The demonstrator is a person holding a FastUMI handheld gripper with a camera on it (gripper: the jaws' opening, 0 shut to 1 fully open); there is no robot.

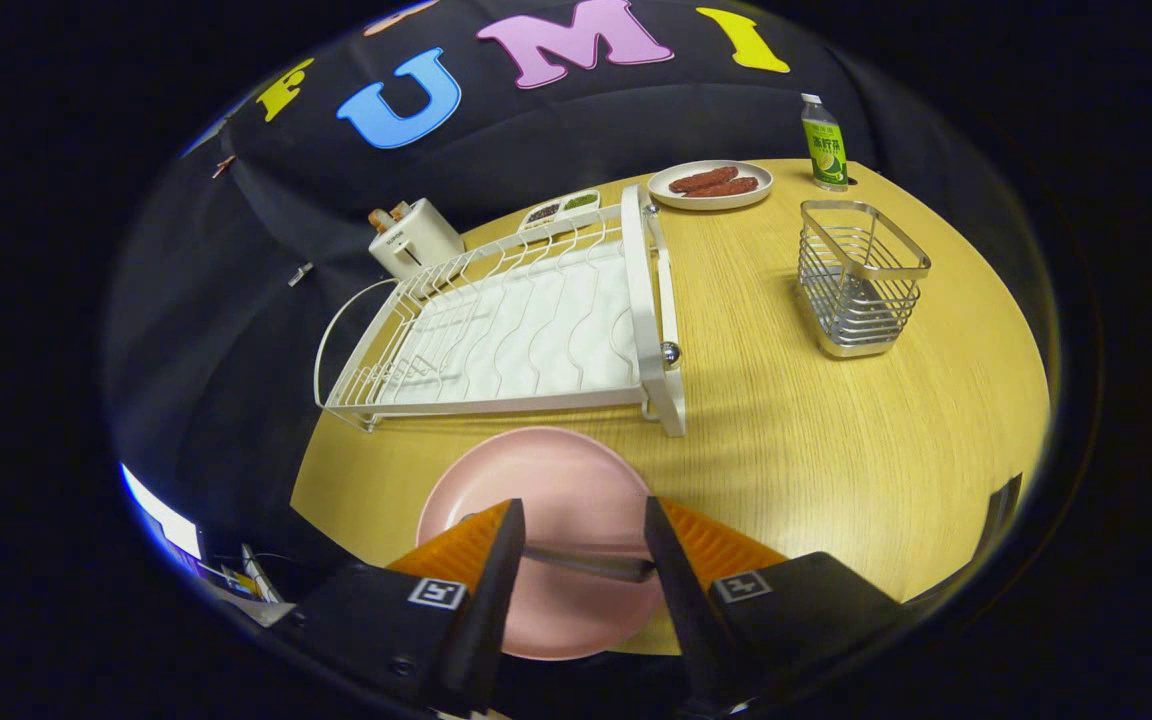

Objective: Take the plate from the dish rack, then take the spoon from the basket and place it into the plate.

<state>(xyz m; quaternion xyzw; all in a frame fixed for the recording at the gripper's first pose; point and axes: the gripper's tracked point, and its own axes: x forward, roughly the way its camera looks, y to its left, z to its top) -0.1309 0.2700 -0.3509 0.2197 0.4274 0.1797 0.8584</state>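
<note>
The gripper [583, 520] stands apart over the round pink plate [546, 490], a slim metal spoon [586, 563] lying crosswise between its fingers. Whether both fingers press it I cannot tell. If so, opening high risks it bouncing off the plate onto the wooden table [816, 440].

Spoon [586, 563] ends hidden behind tool [584, 525] fingers; plate [546, 500] near rim likewise covered.

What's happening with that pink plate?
A person holds tongs over the pink plate, which lies on the table in front of the dish rack. A spoon spans the gap between the fingers above the plate. The fingers look apart, so it seems just put down or nearly. The wire basket stands beyond.
</note>
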